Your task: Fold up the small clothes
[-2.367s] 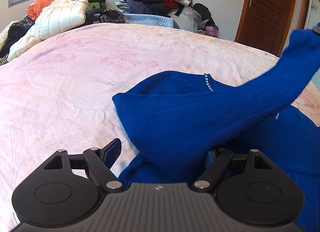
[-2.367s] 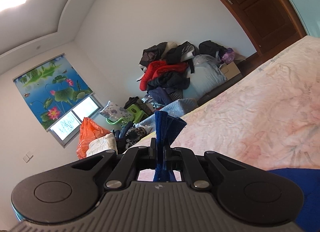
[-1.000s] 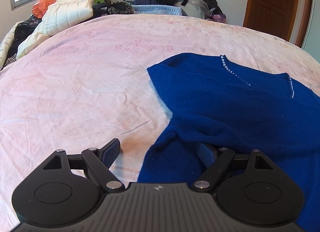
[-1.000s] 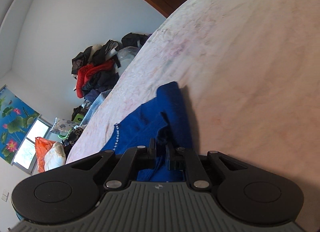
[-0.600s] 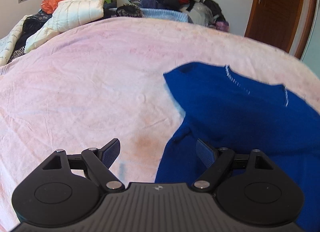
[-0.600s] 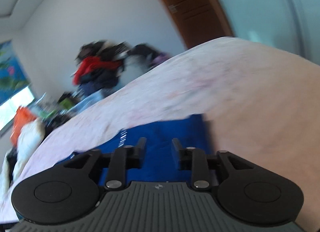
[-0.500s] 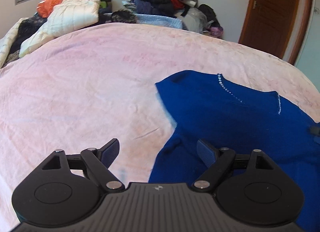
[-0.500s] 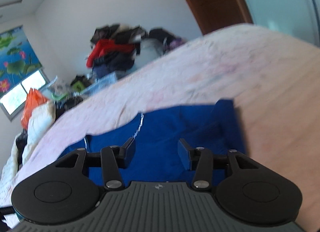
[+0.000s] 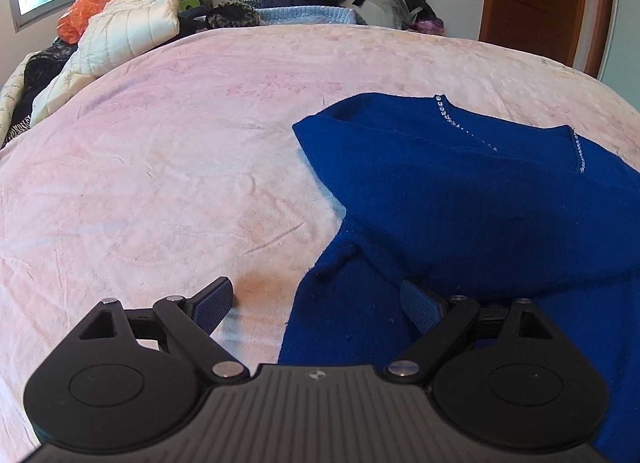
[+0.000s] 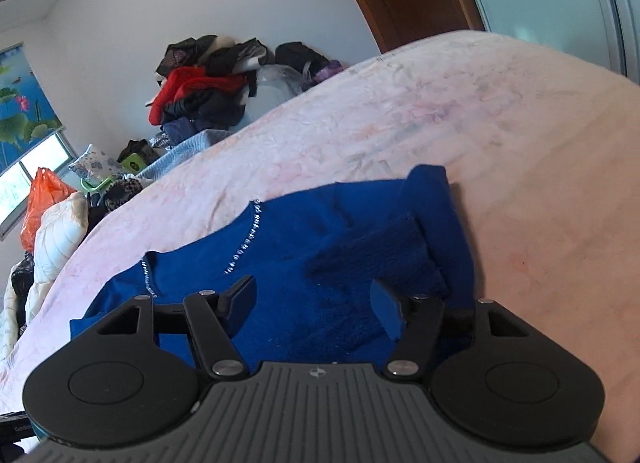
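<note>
Blue sweater (image 9: 480, 191) flat on pink bedspread (image 9: 160, 183), right half of the left view. Left gripper (image 9: 316, 303) spread wide, holding nothing. Right gripper (image 10: 312, 299) just opened, sleeve (image 10: 400, 251) loose beyond it, nothing gripped.

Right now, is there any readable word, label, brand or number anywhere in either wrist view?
"Gen...": white letters on a black object at the right wrist view's lower left edge; the rest is cut off.
Small white emblem on each claw body: a mark, no letters.
Blue sweater: rhinestone trim only, no tag showing.
Nothing else is readable.
</note>
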`<move>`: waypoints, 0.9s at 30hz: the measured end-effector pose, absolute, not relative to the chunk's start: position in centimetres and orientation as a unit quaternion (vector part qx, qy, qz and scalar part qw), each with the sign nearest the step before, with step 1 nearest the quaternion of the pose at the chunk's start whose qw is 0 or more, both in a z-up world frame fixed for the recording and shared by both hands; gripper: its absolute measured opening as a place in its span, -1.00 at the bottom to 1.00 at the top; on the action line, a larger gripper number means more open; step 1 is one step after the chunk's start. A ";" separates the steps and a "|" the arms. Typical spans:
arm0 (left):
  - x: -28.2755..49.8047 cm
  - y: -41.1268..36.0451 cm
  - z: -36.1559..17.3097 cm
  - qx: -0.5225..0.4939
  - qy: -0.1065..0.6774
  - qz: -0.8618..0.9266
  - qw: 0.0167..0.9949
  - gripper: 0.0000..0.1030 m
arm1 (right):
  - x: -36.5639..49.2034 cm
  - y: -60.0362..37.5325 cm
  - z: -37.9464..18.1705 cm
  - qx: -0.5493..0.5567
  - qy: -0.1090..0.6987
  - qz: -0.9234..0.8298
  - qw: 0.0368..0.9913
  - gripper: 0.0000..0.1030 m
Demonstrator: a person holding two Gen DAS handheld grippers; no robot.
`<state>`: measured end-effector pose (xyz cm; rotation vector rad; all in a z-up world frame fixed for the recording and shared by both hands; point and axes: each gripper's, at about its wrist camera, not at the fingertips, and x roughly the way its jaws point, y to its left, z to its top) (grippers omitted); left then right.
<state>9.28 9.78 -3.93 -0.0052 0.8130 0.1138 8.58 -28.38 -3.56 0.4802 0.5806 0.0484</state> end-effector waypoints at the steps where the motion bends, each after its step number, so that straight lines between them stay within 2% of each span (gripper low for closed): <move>1: 9.2 9.8 -3.9 -0.004 0.395 0.056 0.917 0.77 | 8.3 -28.0 -3.3 0.224 0.281 0.026 0.933 0.36; 4: 8.7 10.0 -4.1 -0.006 0.397 0.055 0.916 0.78 | 8.1 -27.6 -3.5 0.208 0.294 0.033 0.932 0.46; 15: 6.1 11.3 -3.1 -0.019 0.394 0.032 0.918 0.78 | 5.2 -28.3 -3.1 0.229 0.290 0.047 0.928 0.50; 21: 1.9 13.8 -1.4 -0.011 0.392 -0.095 0.915 0.78 | 0.8 -30.2 -1.4 0.207 0.273 0.050 0.938 0.63; 27: -1.7 14.7 0.0 -0.010 0.416 -0.225 0.881 0.78 | -3.8 -33.7 -0.8 0.225 0.274 0.037 0.934 0.64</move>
